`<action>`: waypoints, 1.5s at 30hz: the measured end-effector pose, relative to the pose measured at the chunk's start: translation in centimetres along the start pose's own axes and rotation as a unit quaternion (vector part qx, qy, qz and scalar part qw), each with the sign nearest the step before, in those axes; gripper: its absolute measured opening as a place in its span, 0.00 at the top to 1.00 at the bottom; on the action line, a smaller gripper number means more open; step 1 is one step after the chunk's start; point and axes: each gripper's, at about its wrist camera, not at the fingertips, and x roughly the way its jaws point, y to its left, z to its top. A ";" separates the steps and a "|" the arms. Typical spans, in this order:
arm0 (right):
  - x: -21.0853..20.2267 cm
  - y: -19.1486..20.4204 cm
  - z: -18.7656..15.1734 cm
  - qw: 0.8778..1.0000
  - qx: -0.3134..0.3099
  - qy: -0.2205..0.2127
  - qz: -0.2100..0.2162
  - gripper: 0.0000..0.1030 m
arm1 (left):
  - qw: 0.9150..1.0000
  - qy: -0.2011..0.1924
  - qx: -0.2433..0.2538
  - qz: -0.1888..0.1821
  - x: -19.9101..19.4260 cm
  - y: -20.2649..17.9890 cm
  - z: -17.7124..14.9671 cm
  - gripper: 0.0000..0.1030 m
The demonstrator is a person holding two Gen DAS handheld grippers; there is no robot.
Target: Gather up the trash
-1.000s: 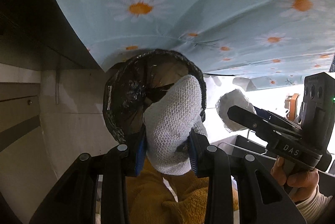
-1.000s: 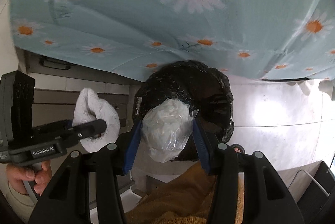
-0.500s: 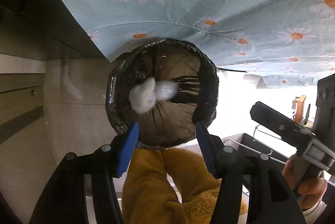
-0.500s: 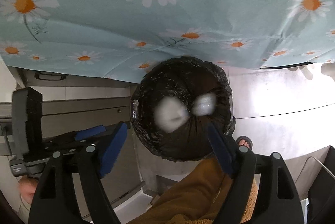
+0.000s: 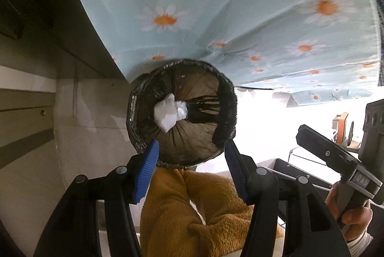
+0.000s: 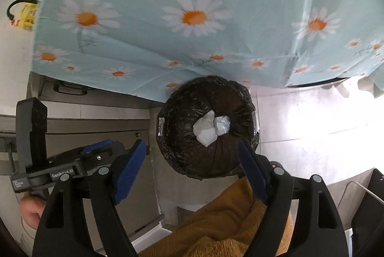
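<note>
In the left wrist view, the left hand-held gripper (image 5: 190,156) stood wide with nothing between its blue pads (image 5: 146,170), low in the centre of the frame. Just above it the bin (image 5: 225,98), lined with a black bag, opened toward the camera. Two pieces of trash lay inside, touching each other: a white wad (image 5: 165,114) and, to its right, a clear plastic ball (image 5: 181,111). A daisy cloth (image 5: 240,17) filled the top of the frame, its hem meeting the bin's upper rim. Brown fleece (image 5: 192,213) sat at bottom centre.

In the right wrist view, the right hand-held gripper (image 6: 192,165) was likewise spread wide and held nothing. The bin (image 6: 172,137) sat centre, slightly right, with the wad (image 6: 204,129) and ball (image 6: 222,125) resting in it. The cloth (image 6: 192,17) spanned the upper half. The left hand-held gripper (image 6: 96,156) showed at lower left, beside the bin.
</note>
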 end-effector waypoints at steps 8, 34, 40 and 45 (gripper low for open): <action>-4.0 2.3 -1.0 0.999 -0.030 -0.029 0.001 0.24 | 0.999 -0.046 0.014 0.000 -5.3 -1.1 -0.5 0.47; -21.7 5.6 0.4 0.963 -0.087 -0.253 -0.009 0.15 | 0.975 -0.193 0.109 -0.032 -20.4 -10.4 1.9 0.34; -24.6 4.8 3.5 0.955 -0.090 -0.283 -0.009 0.06 | 0.970 -0.210 0.112 -0.043 -21.5 -12.9 4.8 0.19; -26.6 3.1 8.5 0.951 -0.091 -0.295 -0.003 0.05 | 0.970 -0.217 0.106 -0.039 -21.6 -15.4 8.4 0.07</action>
